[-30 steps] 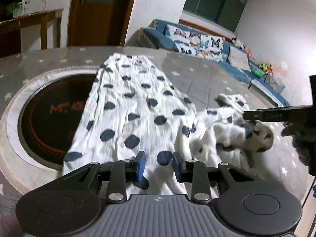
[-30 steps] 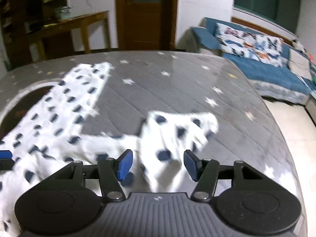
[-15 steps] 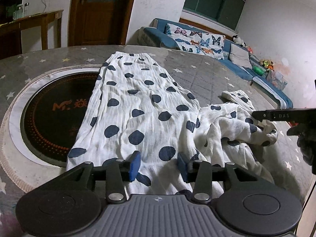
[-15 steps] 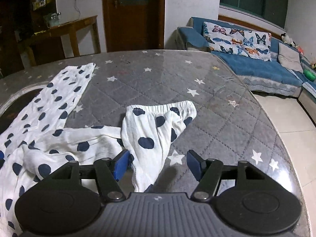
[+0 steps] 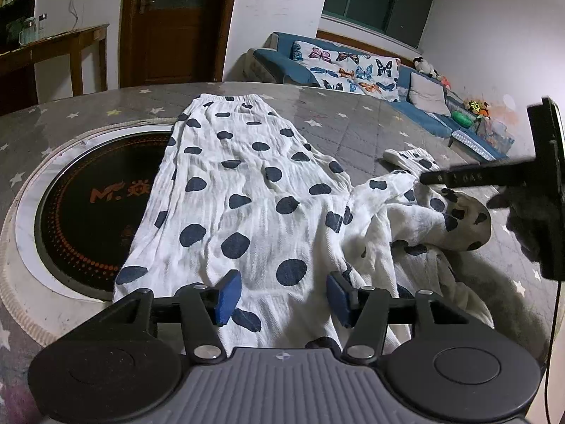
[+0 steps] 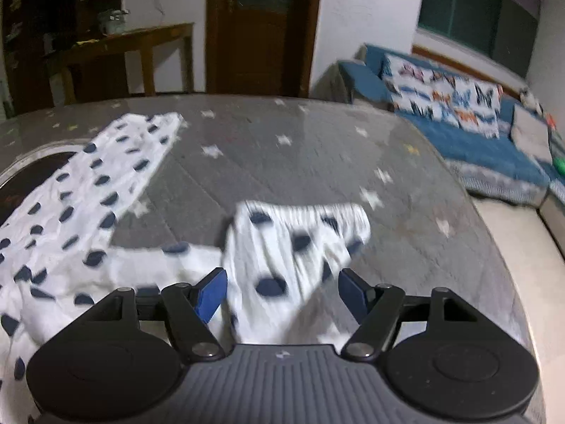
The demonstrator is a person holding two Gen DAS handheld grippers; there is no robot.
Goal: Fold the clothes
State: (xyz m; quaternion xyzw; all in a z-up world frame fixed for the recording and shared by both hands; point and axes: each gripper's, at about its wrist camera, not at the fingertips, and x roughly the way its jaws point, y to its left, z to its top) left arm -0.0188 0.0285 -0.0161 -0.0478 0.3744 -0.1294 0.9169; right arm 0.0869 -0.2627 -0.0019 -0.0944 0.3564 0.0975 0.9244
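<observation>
Grey star-quilted table [image 5: 353,130] carries one polka-dot pair of trousers [image 5: 247,190]. Left view: one leg runs lengthwise straight ahead of the left gripper [image 5: 282,298], whose jaws are opening over cloth, unclamped. Right view: the crumpled second leg [image 6: 293,243] lies just ahead of the right gripper [image 6: 282,298], jaws apart, nearer.

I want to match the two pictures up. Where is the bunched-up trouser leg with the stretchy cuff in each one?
Left wrist view: the crumpled leg lies at the right, its cuff beyond it, on the starry table cover.
Right wrist view: the same leg sits in the lower middle, blurred, its cuff at the far end.
Shared landmark: the butterfly cushion on the blue sofa.
</observation>
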